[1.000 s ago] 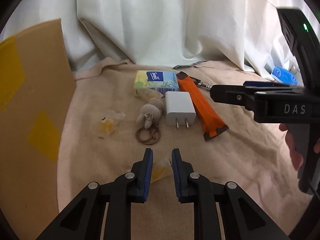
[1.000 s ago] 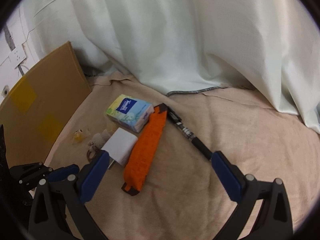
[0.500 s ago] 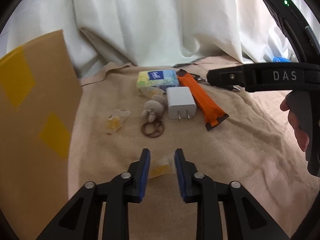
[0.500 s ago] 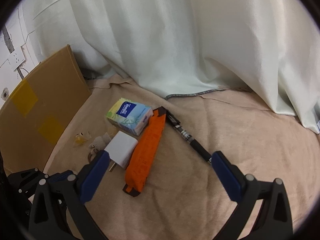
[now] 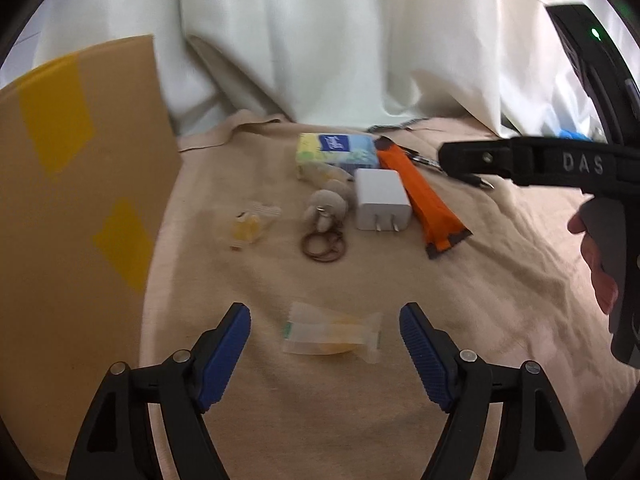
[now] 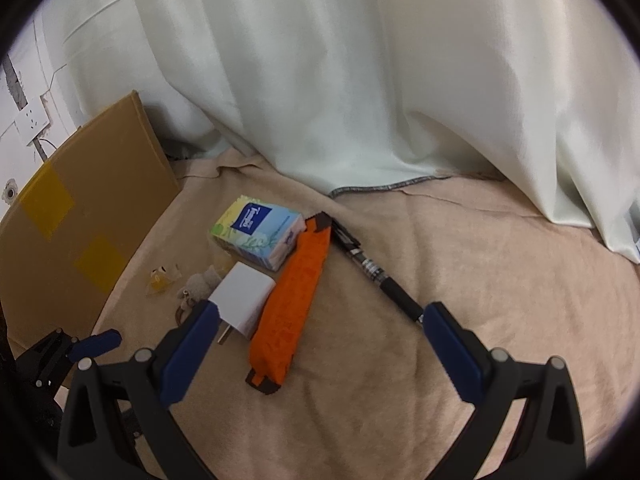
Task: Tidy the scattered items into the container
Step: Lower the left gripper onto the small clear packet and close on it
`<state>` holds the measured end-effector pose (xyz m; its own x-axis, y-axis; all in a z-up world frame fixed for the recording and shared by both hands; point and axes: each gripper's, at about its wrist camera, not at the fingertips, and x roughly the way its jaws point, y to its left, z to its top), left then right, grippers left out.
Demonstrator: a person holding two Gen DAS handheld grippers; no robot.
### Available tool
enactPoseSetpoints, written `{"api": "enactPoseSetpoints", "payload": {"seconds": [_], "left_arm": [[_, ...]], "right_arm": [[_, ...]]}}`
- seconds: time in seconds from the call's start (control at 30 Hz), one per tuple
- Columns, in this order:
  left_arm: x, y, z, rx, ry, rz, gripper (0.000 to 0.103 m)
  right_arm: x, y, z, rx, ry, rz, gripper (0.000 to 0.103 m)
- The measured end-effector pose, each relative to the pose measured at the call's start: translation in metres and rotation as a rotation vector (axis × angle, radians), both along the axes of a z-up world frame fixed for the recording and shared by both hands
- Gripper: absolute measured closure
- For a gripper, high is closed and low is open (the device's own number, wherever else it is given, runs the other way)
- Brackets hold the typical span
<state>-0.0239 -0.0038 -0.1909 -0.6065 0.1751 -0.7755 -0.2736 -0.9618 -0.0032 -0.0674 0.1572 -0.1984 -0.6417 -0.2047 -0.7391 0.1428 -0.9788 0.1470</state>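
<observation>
Cardboard box [image 5: 72, 208] interior unseen; left gripper [image 5: 325, 338], right gripper [image 6: 320, 344] jaws wide, empty

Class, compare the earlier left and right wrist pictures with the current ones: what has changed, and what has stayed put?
The left gripper has opened wide around the clear-wrapped packet, which lies on the cloth between its fingers, not gripped. The right gripper stays open, hovering. The tissue pack, charger, orange pouch, pen and keyring have not moved.
</observation>
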Motion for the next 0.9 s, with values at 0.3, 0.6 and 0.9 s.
{"api": "enactPoseSetpoints", "payload": {"seconds": [0.3,0.6,0.9], "left_arm": [[-0.003,0.006,-0.005,0.028,-0.045,-0.067,0.064],[-0.006,0.003,-0.003,0.042,-0.045,-0.062,0.066],[-0.006,0.004,-0.006,0.047,-0.037,-0.057,0.063]], "right_arm": [[-0.001,0.004,-0.002,0.004,-0.015,-0.035,0.000],[-0.006,-0.003,-0.012,0.017,-0.035,-0.013,0.000],[-0.015,0.008,-0.011,-0.034,-0.045,-0.069,0.019]]}}
